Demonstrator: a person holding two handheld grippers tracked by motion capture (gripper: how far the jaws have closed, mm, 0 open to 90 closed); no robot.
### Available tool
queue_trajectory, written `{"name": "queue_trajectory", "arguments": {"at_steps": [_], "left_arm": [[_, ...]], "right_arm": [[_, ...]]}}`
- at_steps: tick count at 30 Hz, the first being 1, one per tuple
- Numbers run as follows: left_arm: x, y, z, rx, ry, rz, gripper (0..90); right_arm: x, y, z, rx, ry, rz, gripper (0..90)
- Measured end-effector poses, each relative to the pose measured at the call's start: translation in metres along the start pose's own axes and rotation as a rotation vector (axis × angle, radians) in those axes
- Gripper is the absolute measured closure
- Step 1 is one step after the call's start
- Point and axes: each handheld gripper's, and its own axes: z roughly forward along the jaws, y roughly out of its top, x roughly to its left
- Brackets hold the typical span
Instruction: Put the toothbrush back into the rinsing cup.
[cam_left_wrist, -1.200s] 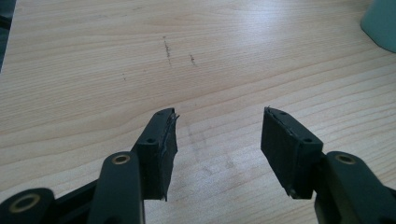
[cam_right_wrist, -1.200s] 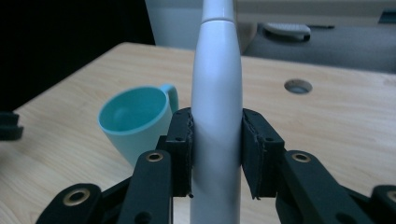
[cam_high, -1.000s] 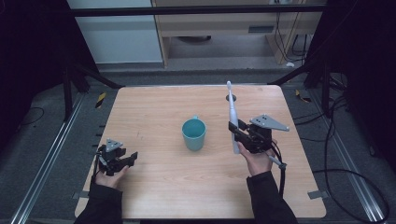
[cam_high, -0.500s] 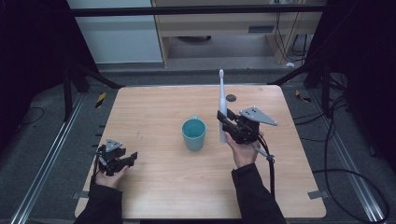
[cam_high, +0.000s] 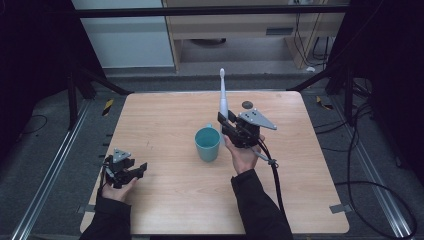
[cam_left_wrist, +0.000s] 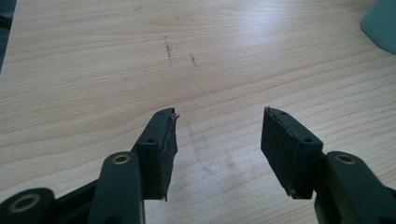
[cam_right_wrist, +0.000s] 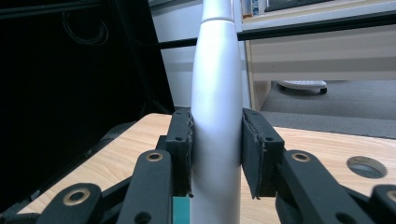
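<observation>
Right gripper clamped on a white electric toothbrush, brush held upright above the wooden table, just beside a teal cup at its centre, left gripper resting with jaws parted and empty near the table's front left corner.

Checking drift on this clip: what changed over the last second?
The right gripper, shut on the toothbrush, carried it left towards the cup and stood it upright. The left gripper stayed open at the table's near-left edge; the cup did not move.
</observation>
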Motion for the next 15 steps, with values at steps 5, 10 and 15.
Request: {"name": "queue_trajectory", "arguments": {"at_steps": [5, 10, 15], "left_arm": [[0.000, 0.000, 0.000, -0.003, 0.000, -0.002, 44.8], [0.000, 0.000, -0.001, -0.005, 0.000, -0.002, 44.9], [0.001, 0.000, 0.000, -0.005, -0.001, -0.004, 44.9]], "right_arm": [[0.005, -0.004, 0.011, -0.008, -0.004, 0.013, 66.4], [0.010, -0.011, 0.024, 0.000, -0.014, 0.018, 66.4], [0.014, -0.016, 0.036, -0.002, -0.013, 0.034, 66.4]]}}
